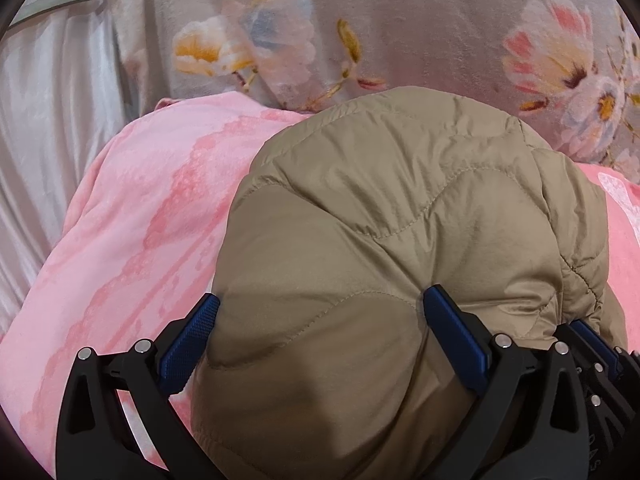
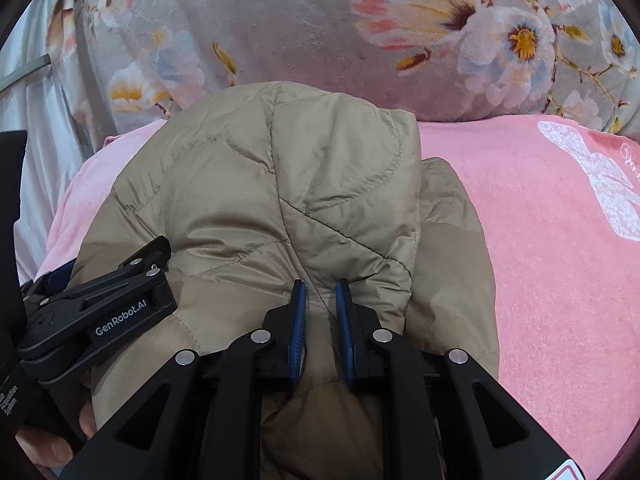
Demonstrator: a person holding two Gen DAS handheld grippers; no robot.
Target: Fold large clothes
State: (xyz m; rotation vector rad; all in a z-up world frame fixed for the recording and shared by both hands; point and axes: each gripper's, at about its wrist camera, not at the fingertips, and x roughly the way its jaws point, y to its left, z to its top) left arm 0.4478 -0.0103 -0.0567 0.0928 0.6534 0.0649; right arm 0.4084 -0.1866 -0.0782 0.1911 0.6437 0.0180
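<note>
A tan quilted jacket [image 1: 392, 220] lies bunched in a folded bundle on a pink blanket [image 1: 132, 220]. My left gripper [image 1: 320, 312] is open, its blue-padded fingers [image 1: 456, 332] wide apart around the near end of the bundle, the puffy fabric bulging between them. In the right wrist view the jacket [image 2: 280, 184] fills the middle. My right gripper [image 2: 320, 304] is nearly closed on a fold of the jacket at its near edge. The left gripper's black body [image 2: 100, 312] shows at the left, resting against the jacket.
A grey floral plush cover [image 2: 300, 20] rises behind the jacket. The pink blanket [image 2: 552, 240] with a white butterfly print spreads to the right. White sheet fabric [image 1: 52, 128] hangs at the far left.
</note>
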